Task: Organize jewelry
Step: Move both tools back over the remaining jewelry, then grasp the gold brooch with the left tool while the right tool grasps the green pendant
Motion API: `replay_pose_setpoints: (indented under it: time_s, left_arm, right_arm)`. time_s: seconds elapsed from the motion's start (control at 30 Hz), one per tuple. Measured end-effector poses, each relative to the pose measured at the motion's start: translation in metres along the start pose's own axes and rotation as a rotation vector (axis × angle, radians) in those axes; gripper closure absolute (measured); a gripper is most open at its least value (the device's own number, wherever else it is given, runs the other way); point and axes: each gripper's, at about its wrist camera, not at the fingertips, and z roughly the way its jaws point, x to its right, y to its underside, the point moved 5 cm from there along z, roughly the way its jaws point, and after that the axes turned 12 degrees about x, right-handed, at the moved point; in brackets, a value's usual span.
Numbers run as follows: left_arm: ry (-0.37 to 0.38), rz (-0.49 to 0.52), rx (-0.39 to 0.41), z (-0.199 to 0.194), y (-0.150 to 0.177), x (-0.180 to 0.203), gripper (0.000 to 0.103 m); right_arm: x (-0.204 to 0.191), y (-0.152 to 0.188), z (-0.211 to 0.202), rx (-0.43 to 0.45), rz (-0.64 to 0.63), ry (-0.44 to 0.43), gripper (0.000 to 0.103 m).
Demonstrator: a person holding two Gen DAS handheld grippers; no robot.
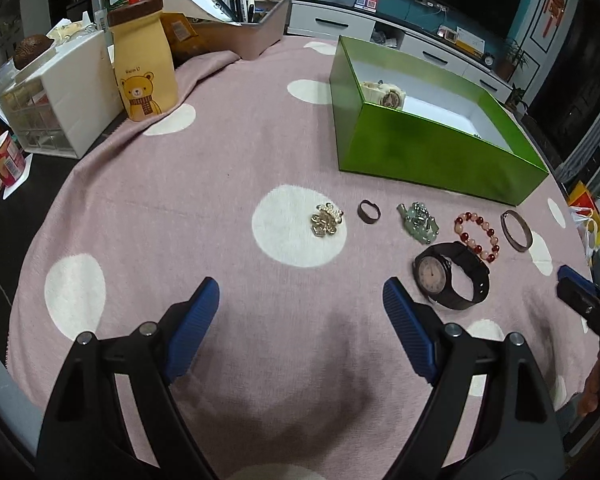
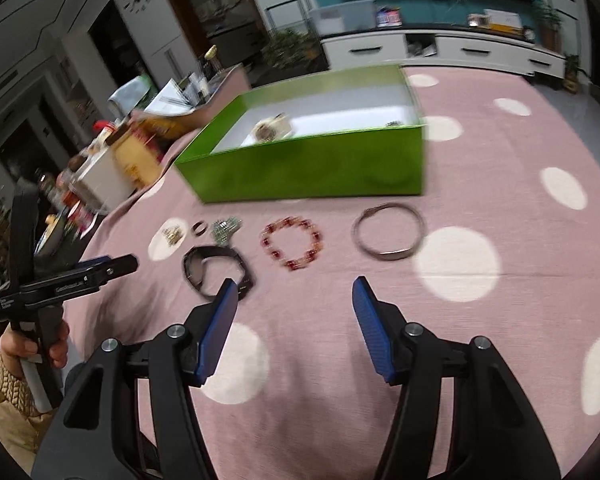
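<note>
A: How many pieces are counted on the pink dotted cloth [image 1: 220, 184]?

B: Six are laid in a loose row before the green box [image 1: 432, 152]: one gold brooch [image 1: 326, 220], one small dark ring [image 1: 369, 211], one green jade charm [image 1: 418, 222], one red bead bracelet [image 1: 477, 237], one thin metal bangle [image 1: 516, 230], and one black watch [image 1: 452, 274] set nearest. A seventh piece, a cream watch [image 1: 384, 94], is seen inside the box.

A: And the grippers?

B: The left gripper [image 1: 300, 300] is held wide open above bare cloth, with nothing gripped. The right gripper [image 2: 294, 300] is likewise spread and empty, near the black watch and bracelet.
</note>
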Motion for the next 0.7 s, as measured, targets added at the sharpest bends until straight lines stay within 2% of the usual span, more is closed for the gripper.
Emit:
replay_pose_setpoints:
  time_s: [0.43,0.7]
  left_arm:
    - [0.035,0.035,0.016,0.02,-0.005,0.005,0.019]
    - [0.059,0.064,0.025,0.037,-0.014,0.011,0.023]
  right_arm:
    - [-0.041,-0.019,0.062,-0.069,-0.082,-0.083,0.043]
    - [-0.055,-0.021,0.104,-0.133,-0.128,-0.099,0.056]
